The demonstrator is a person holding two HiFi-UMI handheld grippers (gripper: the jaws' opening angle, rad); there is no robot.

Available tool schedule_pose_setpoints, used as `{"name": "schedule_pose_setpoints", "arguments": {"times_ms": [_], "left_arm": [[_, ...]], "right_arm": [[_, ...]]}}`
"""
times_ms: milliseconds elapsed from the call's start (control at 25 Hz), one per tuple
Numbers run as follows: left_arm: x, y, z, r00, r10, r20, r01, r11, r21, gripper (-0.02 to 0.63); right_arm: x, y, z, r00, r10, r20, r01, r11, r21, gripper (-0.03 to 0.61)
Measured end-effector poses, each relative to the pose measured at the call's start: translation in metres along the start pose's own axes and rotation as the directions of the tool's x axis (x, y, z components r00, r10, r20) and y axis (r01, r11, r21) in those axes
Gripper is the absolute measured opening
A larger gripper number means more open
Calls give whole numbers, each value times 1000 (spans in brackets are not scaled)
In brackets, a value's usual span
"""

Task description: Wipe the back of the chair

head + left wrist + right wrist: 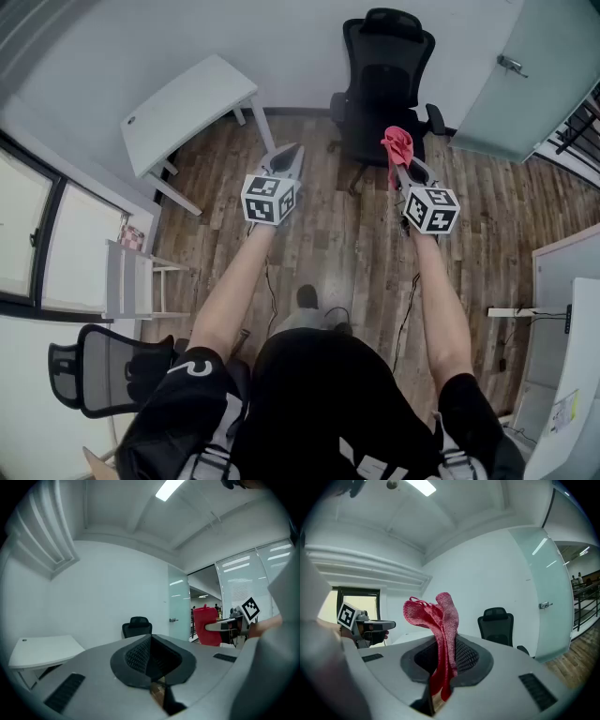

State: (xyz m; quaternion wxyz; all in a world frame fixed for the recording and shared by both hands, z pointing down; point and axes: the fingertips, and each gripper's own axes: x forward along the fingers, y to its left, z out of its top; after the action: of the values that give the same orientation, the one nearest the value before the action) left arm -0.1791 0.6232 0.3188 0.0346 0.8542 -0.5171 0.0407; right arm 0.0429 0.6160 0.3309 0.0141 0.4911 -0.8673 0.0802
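Right gripper (442, 670) clamped on red cloth (440, 616); left gripper (151, 660) closed, empty; black chair (382, 84) far, apart from both.

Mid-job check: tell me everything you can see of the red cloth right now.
The cloth is red-pink, a coarse knit with a looped edge, soft and crumpled. The right gripper pinches it between shut jaws, folded lengthwise: most of it stands above them and flops over, and a short end hangs below. It is held in the air, facing the black chair but apart from it. Nothing else touches it.
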Motion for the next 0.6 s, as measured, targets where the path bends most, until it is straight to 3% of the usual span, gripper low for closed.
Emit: {"name": "schedule_pose_setpoints", "arguments": {"times_ms": [600], "left_arm": [[58,114,-23,999,-27,-22,26,998,-49,26]], "right_arm": [[114,4,-14,999,-32,-37,33,999,34,69]]}}
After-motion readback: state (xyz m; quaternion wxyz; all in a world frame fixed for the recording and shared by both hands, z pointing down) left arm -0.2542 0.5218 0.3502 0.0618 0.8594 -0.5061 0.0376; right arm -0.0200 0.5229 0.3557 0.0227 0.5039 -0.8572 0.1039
